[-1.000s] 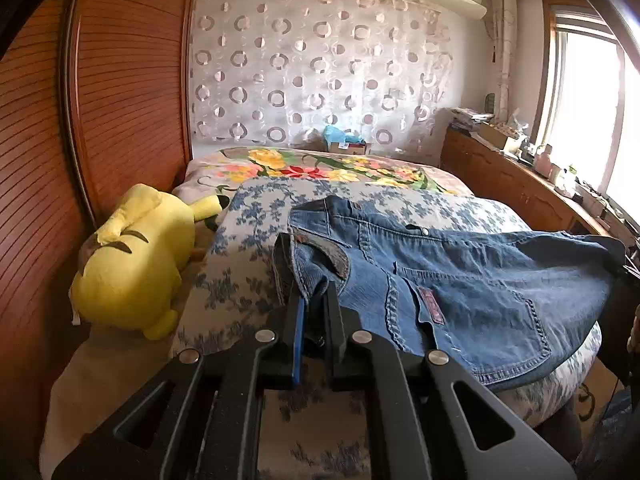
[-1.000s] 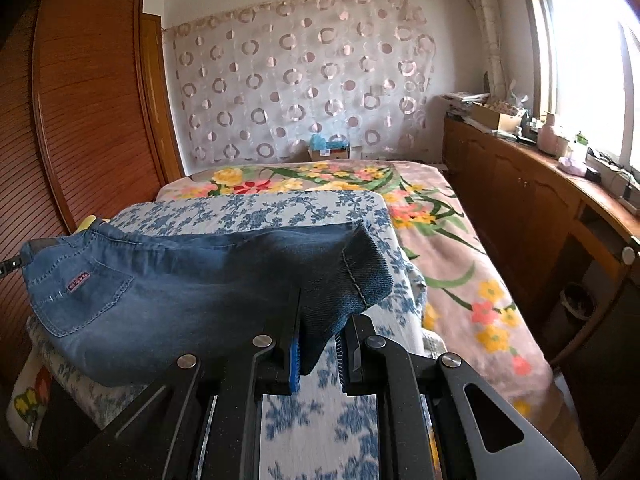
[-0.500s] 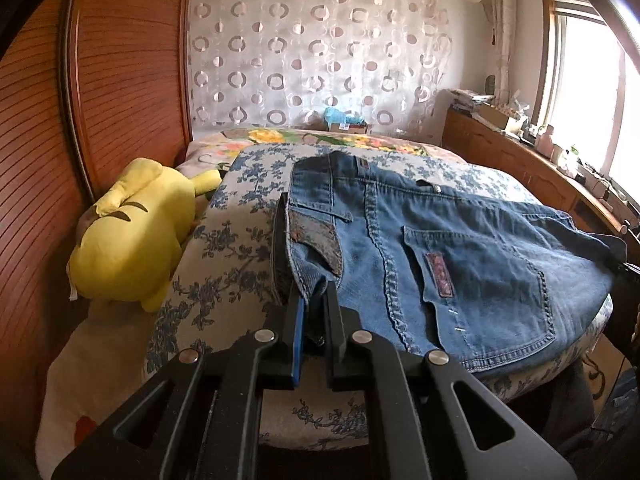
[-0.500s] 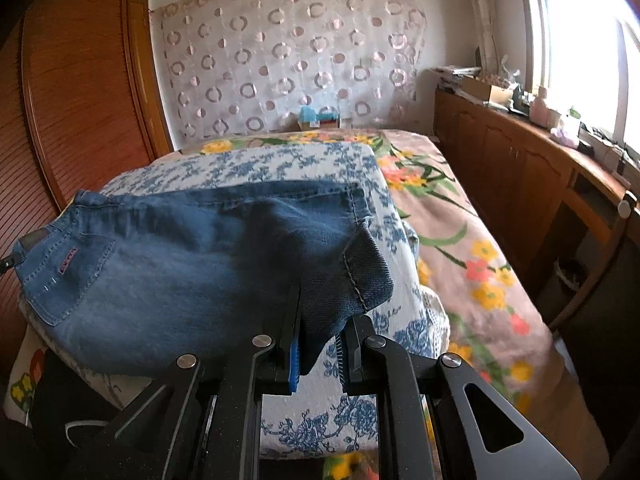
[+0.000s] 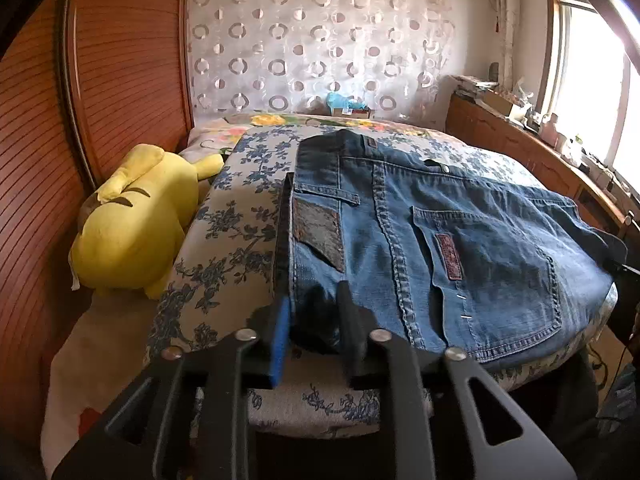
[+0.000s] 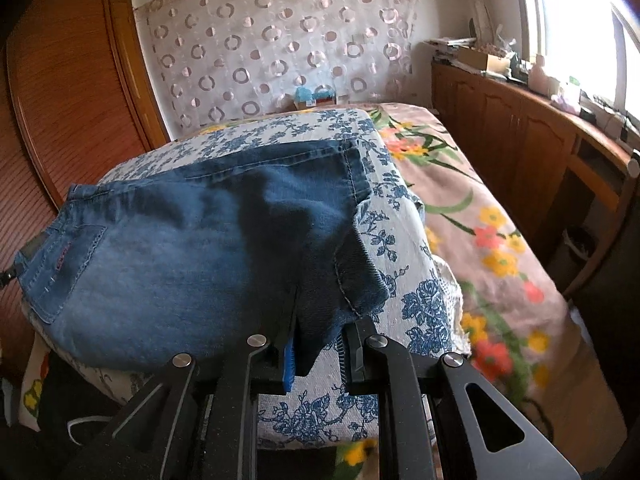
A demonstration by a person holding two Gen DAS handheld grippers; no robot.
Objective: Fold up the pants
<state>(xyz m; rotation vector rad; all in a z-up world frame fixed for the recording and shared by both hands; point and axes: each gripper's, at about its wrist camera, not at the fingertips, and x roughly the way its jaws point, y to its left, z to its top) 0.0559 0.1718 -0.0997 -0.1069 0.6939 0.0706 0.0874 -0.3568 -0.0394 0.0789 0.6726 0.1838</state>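
Note:
Blue denim pants lie folded lengthwise on a blue-flowered white cover on the bed. In the left wrist view the waistband, back pockets and a red label face up. My left gripper has its jaws apart around the near waistband corner, and the denim sits loosely between them. In the right wrist view the pants stretch left, with the hems at the right. My right gripper has its jaws apart around the near hem corner, which droops between them.
A yellow plush toy lies left of the cover by the wooden wardrobe. A floral bedspread covers the bed's right side. A wooden cabinet with clutter runs under the window. A circle-patterned curtain hangs behind.
Both grippers have lowered the pants flat onto the cover and their jaws have opened. The denim corners now rest slack between the fingers instead of being pinched.

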